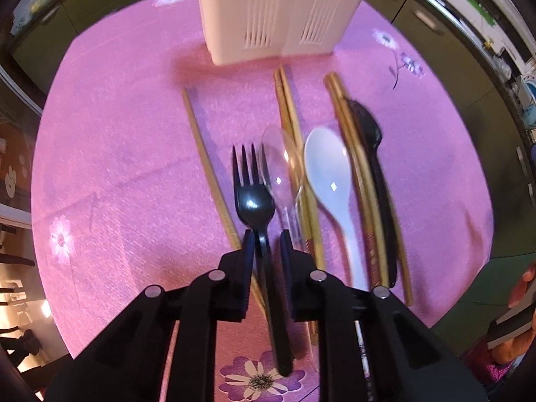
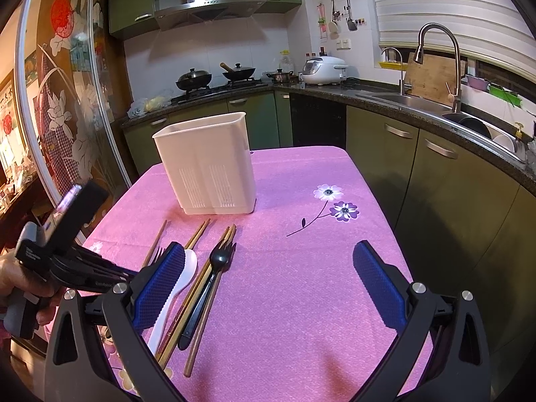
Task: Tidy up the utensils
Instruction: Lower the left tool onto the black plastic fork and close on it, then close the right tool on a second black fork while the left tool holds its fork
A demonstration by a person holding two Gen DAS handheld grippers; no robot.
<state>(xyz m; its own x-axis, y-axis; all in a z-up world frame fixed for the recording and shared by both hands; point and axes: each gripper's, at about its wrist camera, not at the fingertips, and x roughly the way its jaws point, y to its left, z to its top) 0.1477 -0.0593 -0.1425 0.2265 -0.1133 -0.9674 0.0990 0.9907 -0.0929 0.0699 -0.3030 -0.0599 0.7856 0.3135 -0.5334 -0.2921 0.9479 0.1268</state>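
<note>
The left tongs point steeply down at the pink table, their narrow jaws on either side of the black fork's neck; I cannot tell whether the pads press it. The fork lies in a row with a clear spoon, a white spoon, chopsticks and a second black fork, short of the white holder. The right tongs hover wide apart over bare cloth, right of the row.
</note>
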